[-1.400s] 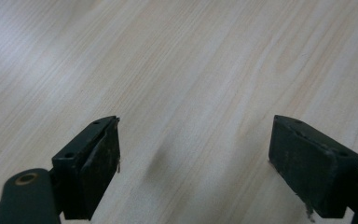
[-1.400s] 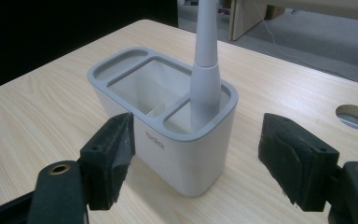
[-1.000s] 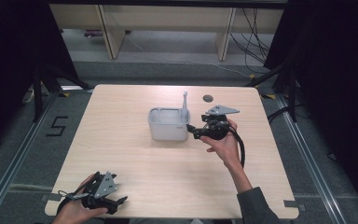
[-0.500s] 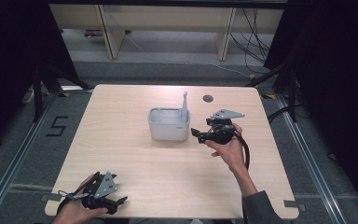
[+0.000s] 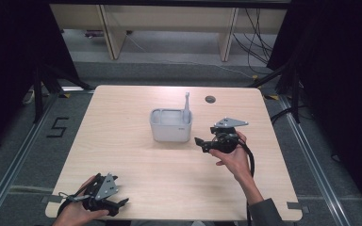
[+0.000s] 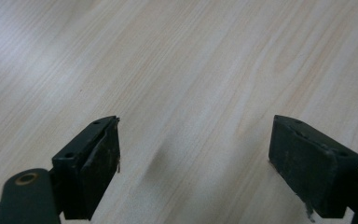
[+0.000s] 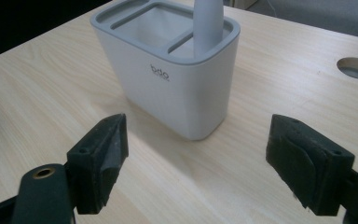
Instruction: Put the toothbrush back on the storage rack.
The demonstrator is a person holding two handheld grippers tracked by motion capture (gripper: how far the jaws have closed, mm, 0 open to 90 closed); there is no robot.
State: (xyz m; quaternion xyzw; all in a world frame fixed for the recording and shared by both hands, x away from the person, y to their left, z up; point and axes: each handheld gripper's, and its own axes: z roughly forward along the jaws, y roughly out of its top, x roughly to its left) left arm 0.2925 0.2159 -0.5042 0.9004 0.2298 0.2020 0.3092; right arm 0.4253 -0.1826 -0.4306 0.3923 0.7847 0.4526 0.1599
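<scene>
A white holder with a grey rim (image 5: 170,125) (image 7: 177,70) stands mid-table, split into compartments. A grey handle (image 5: 186,102) (image 7: 208,25) stands upright in its narrow end slot. My right gripper (image 5: 201,142) (image 7: 196,163) is open, held a short way to the right of the holder, jaws pointed at it with nothing between them. My left gripper (image 5: 118,205) (image 6: 193,163) rests open at the near left corner of the table, its jaws over bare wood.
The light wooden table (image 5: 136,165) has a round cable hole (image 5: 210,99) (image 7: 356,67) behind the holder. Black frame posts and cables flank the table. A wooden bench stands on the floor beyond the far edge.
My right gripper has drawn back from the holder, moving toward the near side and slightly right. The left gripper has stayed put.
</scene>
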